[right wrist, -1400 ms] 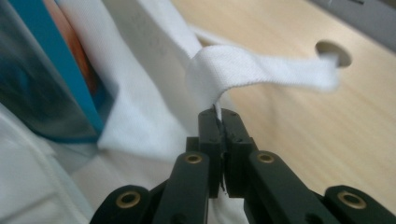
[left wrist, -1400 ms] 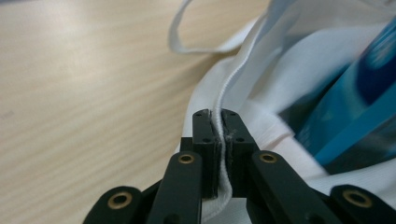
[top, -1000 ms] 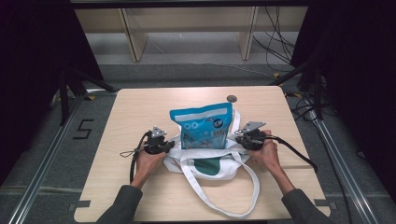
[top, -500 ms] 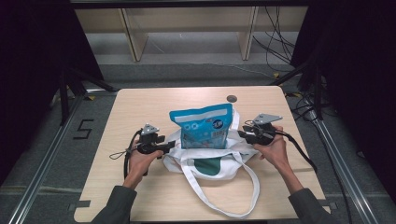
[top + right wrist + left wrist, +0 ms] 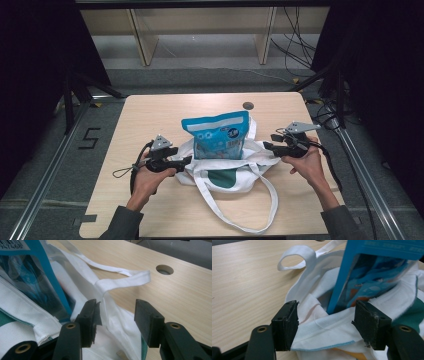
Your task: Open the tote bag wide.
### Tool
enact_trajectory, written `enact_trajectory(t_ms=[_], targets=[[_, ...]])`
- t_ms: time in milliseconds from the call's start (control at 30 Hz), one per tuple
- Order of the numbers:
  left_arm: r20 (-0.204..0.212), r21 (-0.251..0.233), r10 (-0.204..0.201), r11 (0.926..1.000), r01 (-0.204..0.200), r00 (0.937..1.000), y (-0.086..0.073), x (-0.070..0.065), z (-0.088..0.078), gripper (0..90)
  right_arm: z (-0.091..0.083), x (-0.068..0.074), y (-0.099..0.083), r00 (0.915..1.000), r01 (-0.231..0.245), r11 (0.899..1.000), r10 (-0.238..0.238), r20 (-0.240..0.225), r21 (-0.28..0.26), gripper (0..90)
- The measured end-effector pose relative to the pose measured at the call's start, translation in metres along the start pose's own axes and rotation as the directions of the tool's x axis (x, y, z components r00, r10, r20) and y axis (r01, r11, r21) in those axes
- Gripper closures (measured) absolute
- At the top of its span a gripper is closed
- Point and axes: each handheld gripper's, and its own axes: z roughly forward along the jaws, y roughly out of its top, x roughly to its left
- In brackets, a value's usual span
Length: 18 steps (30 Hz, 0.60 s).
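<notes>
A white tote bag point(image 5: 227, 172) with a green print lies on the wooden table, its long strap point(image 5: 260, 205) looping toward the front edge. A blue snack pouch point(image 5: 217, 135) stands upright in the bag's mouth. At the bag's left edge my left gripper point(image 5: 187, 160) is open; its jaws have just been opening, with the bag's rim point(image 5: 324, 330) loose between them and the blue snack pouch point(image 5: 372, 277) beyond. By the bag's right edge my right gripper point(image 5: 266, 146) is open too, its jaws just widened over white cloth point(image 5: 117, 315), untouched by the pads.
A round hole point(image 5: 247, 105) sits in the tabletop behind the bag. Bare wood lies to the left and right of the bag. Metal frame rails point(image 5: 365, 180) flank the table, and cables point(image 5: 300, 45) trail on the floor beyond it.
Both grippers were shut on the bag's side edges; their jaws have since opened, letting go of the cloth. Both hands have risen and drawn outward from the bag.
</notes>
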Motion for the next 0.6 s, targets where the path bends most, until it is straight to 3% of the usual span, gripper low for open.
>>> enact_trajectory(t_ms=[33, 67, 100, 200, 233, 500, 533, 600], targets=[[-0.005, 0.013, 0.021, 0.9997, -0.021, 0.9998, -0.001, 0.002, -0.005, 33.1, 0.0, -0.001, -0.001, 0.9999, 0.009, 1.0, -0.009, 0.005, 0.001, 52.4], [-0.005, 0.013, 0.021, 0.9997, -0.021, 0.9998, -0.001, 0.002, -0.005, 32.9, -0.001, 0.001, -0.001, 1.0, -0.007, 1.0, 0.007, -0.004, 0.014, 52.1], [-0.011, 0.001, 0.004, 1.0, -0.004, 0.9999, -0.004, 0.002, -0.006, 32.6, 0.0, 0.0, -0.002, 0.9999, 0.013, 1.0, -0.013, -0.002, 0.007, 51.5], [-0.012, 0.018, 0.011, 0.9998, -0.01, 0.9999, -0.008, 0.004, -0.008, 31.8, 0.0, 0.002, -0.002, 0.9999, 0.005, 1.0, -0.005, -0.01, 0.025, 49.9], [-0.018, -0.003, -0.02, 0.9998, 0.02, 0.9996, -0.013, 0.003, -0.009, 31.1, 0.001, 0.002, -0.003, 0.9999, 0.01, 1.0, -0.01, 0.001, 0.016, 48.2], [-0.029, -0.014, -0.008, 0.9999, 0.008, 0.9995, -0.021, 0.001, -0.018, 28.6, 0.001, 0.002, -0.004, 1.0, 0.008, 0.999, -0.007, -0.006, 0.038, 45.5], [-0.024, -0.026, -0.025, 0.9994, 0.024, 0.9994, -0.023, -0.001, -0.02, 28.3, 0.002, 0.004, -0.005, 0.9999, -0.011, 1.0, 0.011, 0.005, 0.029, 45.1], [-0.017, -0.03, -0.009, 0.9995, 0.009, 0.9998, -0.023, -0.001, -0.02, 28.1, 0.002, 0.004, -0.006, 1.0, -0.008, 1.0, 0.008, 0.004, 0.029, 44.7]])
